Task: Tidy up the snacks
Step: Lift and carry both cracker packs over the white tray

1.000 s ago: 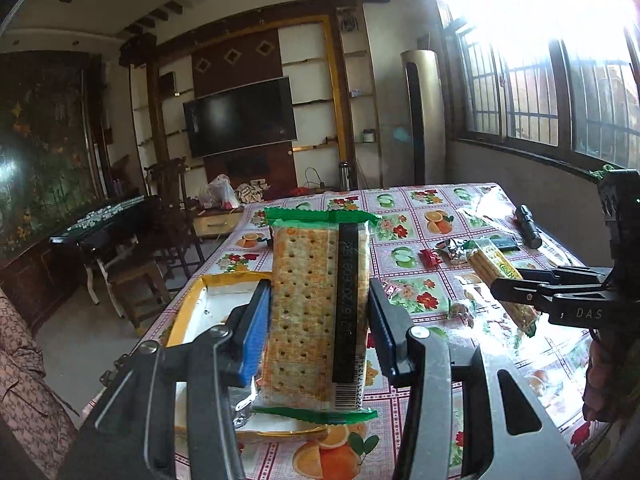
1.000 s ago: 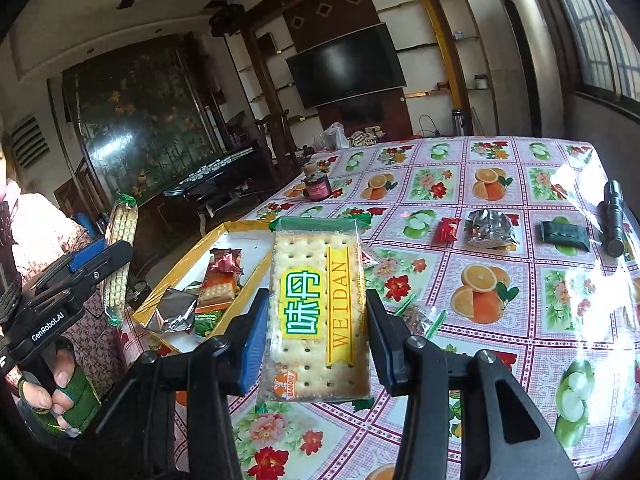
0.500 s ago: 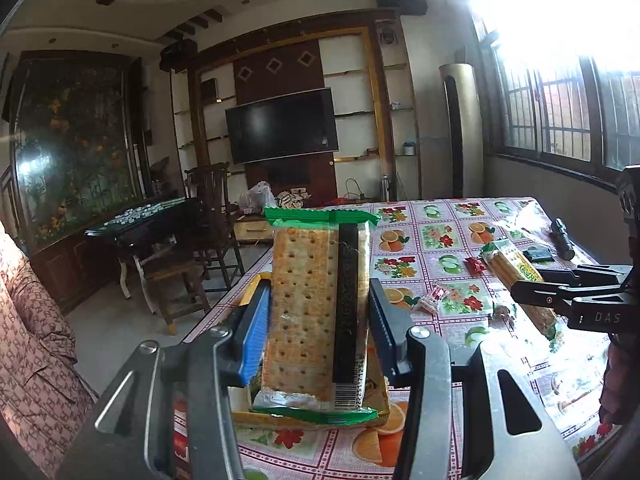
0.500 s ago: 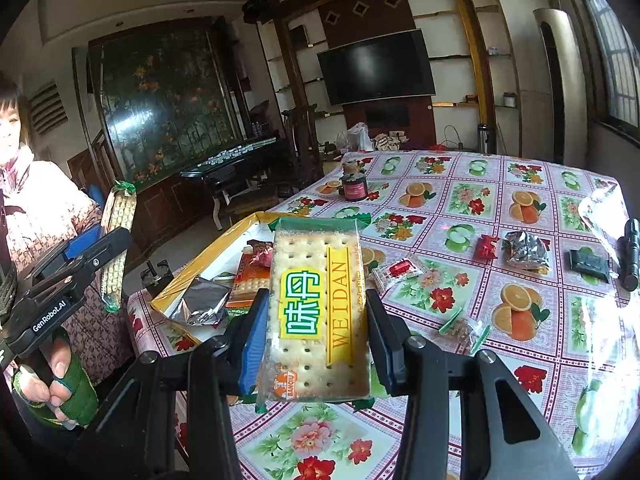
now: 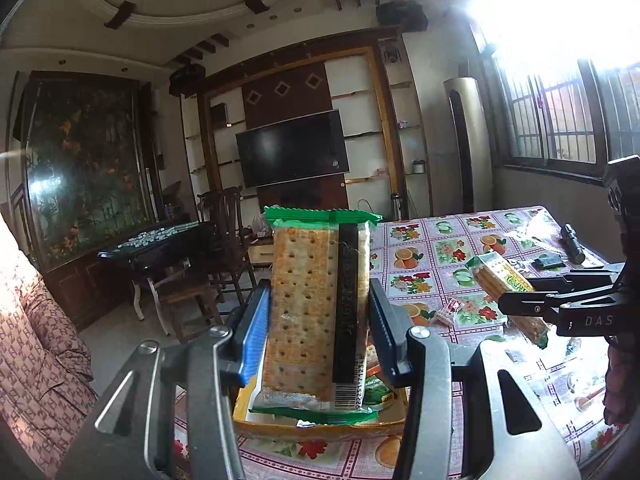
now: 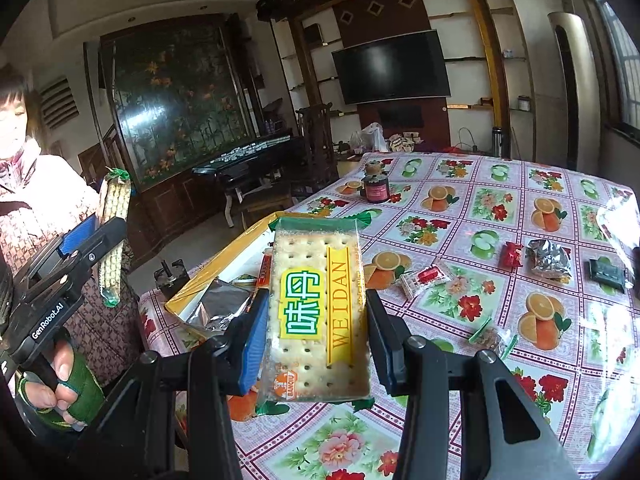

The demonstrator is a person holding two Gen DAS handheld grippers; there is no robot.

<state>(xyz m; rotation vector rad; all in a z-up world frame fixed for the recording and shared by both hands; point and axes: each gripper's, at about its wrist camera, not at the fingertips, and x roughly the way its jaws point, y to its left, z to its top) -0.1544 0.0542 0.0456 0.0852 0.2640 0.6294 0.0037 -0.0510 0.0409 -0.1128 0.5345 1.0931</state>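
My left gripper (image 5: 318, 332) is shut on a clear cracker pack (image 5: 310, 312) with green ends, held upright above the near end of the yellow-rimmed tray (image 5: 320, 426). My right gripper (image 6: 316, 340) is shut on a second cracker pack (image 6: 320, 312) labelled WEIDAN, held in the air over the table's near edge, right of the tray (image 6: 240, 240). The tray holds a foil packet (image 6: 218, 308) and other wrapped snacks. Each gripper shows in the other's view: the right one (image 5: 560, 308) with its pack (image 5: 508, 292), the left one (image 6: 80, 248) with its pack (image 6: 112, 236).
On the fruit-print tablecloth (image 6: 500, 200) lie a red-and-white candy (image 6: 424, 278), a red wrapper (image 6: 510, 254), a foil packet (image 6: 548, 258), a dark packet (image 6: 606, 272) and a small wrapped sweet (image 6: 490, 336). A dark jar (image 6: 375, 188) stands far back. A black torch (image 5: 572, 240) lies at the right edge.
Both grippers have risen and pulled back toward me with their packs still held. The tray and table now sit lower and farther off in both views.
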